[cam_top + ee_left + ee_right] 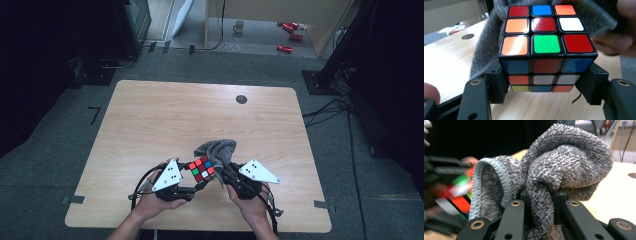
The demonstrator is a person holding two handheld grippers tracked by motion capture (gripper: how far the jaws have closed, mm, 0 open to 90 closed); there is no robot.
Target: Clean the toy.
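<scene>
Jaws closed on both sides: your left gripper clamps the cube by its lower layers, and your right gripper pinches a fold of the cloth. Both meet above the near edge of the table, a pale wood-grain top with rounded corners and one dark round hole toward the far side.

Next in size, the cloth is a grey terry towel, looped and nubbly, bunched into a soft mound with a stitched hem curling to one side. In the high view it rises just behind the cube and drapes against its far faces.

Smallest is the cube: hard glossy plastic, black frame, square stickers in red, orange, blue, green and white, scrambled, held clear of the table.

You appear to be mid-wipe, the cloth laid against the cube's back while the upper face is bare. The next move likely calls for you to hold the cube steady and draw the cloth across a face, keeping the pinch firm so the fold does not slip free.
</scene>
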